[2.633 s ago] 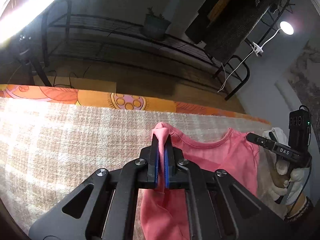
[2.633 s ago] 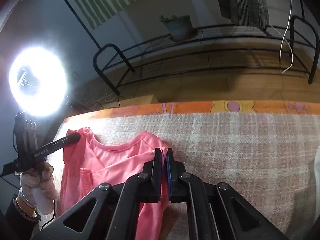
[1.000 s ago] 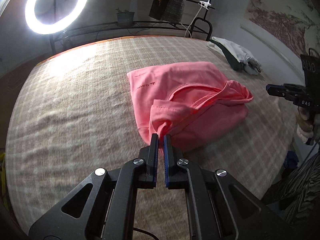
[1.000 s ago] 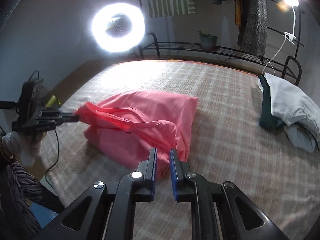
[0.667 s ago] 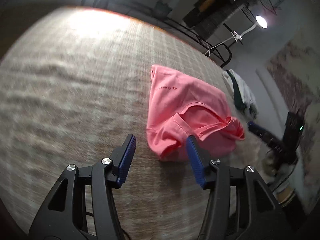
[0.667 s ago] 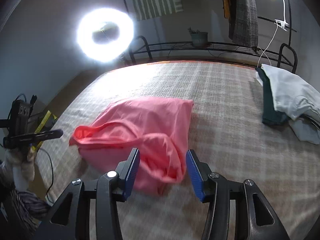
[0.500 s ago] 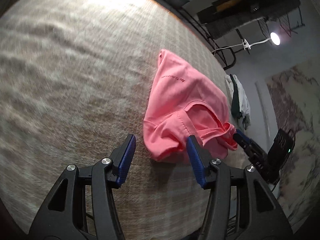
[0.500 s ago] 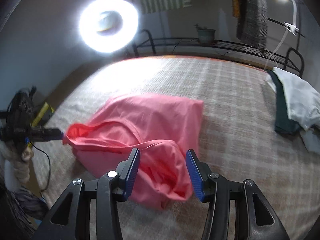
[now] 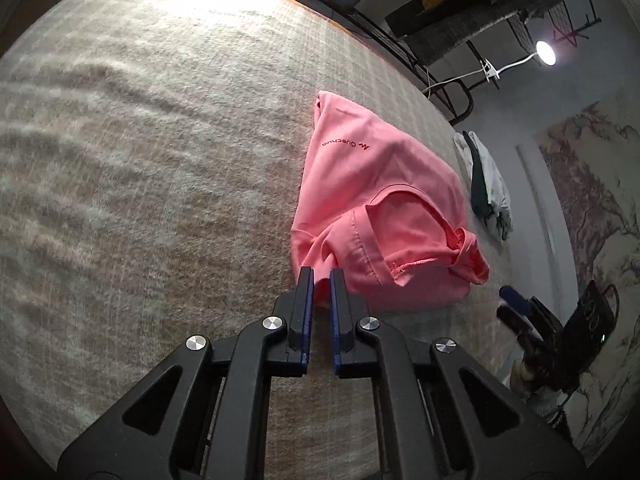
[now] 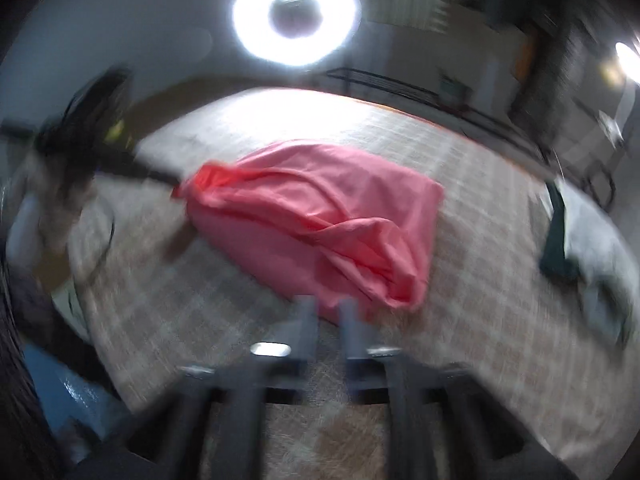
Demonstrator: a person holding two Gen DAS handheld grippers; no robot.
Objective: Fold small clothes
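A pink shirt (image 9: 372,200) lies folded over on the checked blanket (image 9: 140,160); its collar and sleeve edge face me. My left gripper (image 9: 318,280) has its jaws nearly closed around the shirt's near corner, with a narrow gap showing. In the right wrist view, which is motion-blurred, the shirt (image 10: 320,216) lies ahead of my right gripper (image 10: 328,308), whose jaws stand a little apart at the shirt's near edge. The right gripper also shows in the left wrist view (image 9: 516,304), just off the shirt's right end.
A pile of grey and dark green clothes (image 9: 486,184) lies on the blanket to the right, also in the right wrist view (image 10: 580,240). A ring light (image 10: 294,16) and a metal bed rail (image 9: 452,92) stand beyond the far edge.
Both grippers let go of the shirt and opened wide. Since half a second ago both have narrowed their jaws and come down to the shirt's near edge. The right view is now blurred by motion.
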